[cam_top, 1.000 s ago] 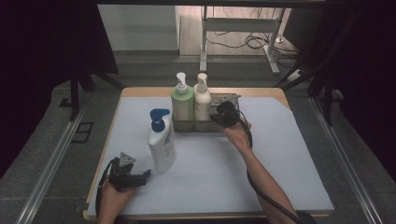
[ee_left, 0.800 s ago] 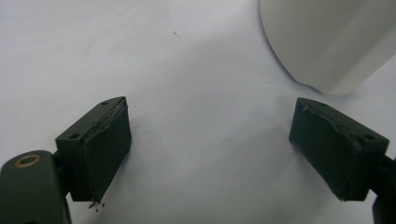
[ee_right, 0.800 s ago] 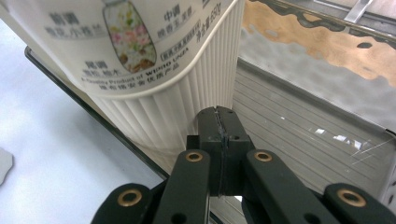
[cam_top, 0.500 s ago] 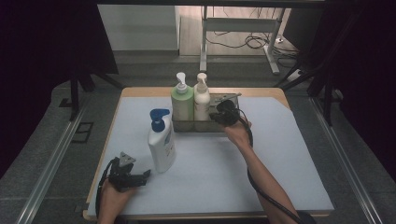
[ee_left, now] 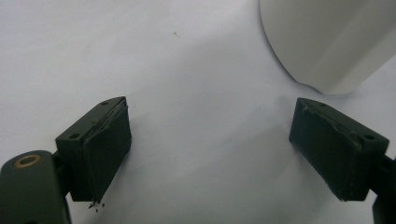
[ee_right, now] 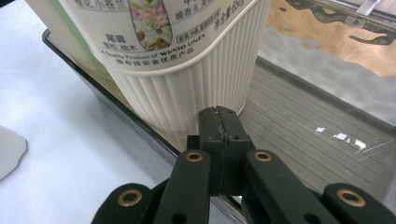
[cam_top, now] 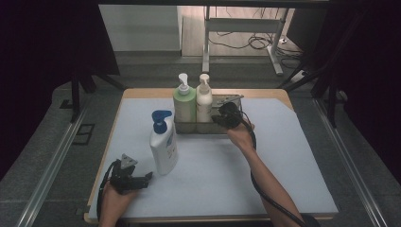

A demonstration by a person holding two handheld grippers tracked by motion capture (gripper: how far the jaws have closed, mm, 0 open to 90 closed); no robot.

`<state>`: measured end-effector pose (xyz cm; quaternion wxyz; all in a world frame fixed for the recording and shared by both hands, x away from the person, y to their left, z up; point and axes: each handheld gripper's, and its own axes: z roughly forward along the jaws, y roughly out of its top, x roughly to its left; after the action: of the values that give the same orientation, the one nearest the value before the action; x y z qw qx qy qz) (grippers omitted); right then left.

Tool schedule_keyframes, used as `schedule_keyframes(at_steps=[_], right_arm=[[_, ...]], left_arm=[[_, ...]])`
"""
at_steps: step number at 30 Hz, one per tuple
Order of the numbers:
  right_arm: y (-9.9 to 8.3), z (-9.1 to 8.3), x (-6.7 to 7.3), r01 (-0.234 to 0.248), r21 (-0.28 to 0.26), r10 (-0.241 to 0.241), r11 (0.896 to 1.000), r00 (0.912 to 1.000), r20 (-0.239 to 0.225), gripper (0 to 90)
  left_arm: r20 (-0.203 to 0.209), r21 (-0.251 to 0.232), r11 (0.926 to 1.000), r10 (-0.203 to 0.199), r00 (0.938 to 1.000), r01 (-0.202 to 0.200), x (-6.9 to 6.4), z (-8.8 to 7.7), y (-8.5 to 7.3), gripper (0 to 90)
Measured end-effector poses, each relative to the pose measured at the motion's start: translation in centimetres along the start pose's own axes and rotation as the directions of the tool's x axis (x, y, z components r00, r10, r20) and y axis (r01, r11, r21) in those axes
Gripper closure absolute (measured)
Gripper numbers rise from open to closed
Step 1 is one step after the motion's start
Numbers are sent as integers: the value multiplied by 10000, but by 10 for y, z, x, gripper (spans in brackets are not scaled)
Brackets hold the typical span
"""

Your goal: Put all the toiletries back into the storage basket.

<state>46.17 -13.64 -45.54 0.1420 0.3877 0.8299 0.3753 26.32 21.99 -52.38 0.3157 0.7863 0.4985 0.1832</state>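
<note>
Right gripper (ee_right: 219,122): jaws clenched on nothing, tips against the ribbed base of the cream pump bottle (cam_top: 204,100) in the dark metal tray (cam_top: 235,128); we see no shift from the earlier frames, so we judge it a pause. Green pump bottle (cam_top: 184,101): beside the cream one. Left gripper (ee_left: 212,154): jaws spread, resting by the white blue-pump bottle (cam_top: 163,147), awaiting traying.

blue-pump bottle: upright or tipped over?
Upright. The blue-pump bottle stands on its base on the white mat, pump on top, outside the tray.
</note>
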Motion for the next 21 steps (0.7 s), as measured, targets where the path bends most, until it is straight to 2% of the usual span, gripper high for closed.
schedule_keyframes(at_steps=[18, 21], right_arm=[[-1, -2, 0, 57, -71, -57, 10000, 9999, -100, 893], [0, -4, 1, 169, -78, -169, 9998, 9999, -2, 859]], left_arm=[[2, -1, 10000, 1, 10000, -1, 0, 0, 0, 128], [0, -5, 10000, 3, 10000, -3, 0, 0, 0, 128]])
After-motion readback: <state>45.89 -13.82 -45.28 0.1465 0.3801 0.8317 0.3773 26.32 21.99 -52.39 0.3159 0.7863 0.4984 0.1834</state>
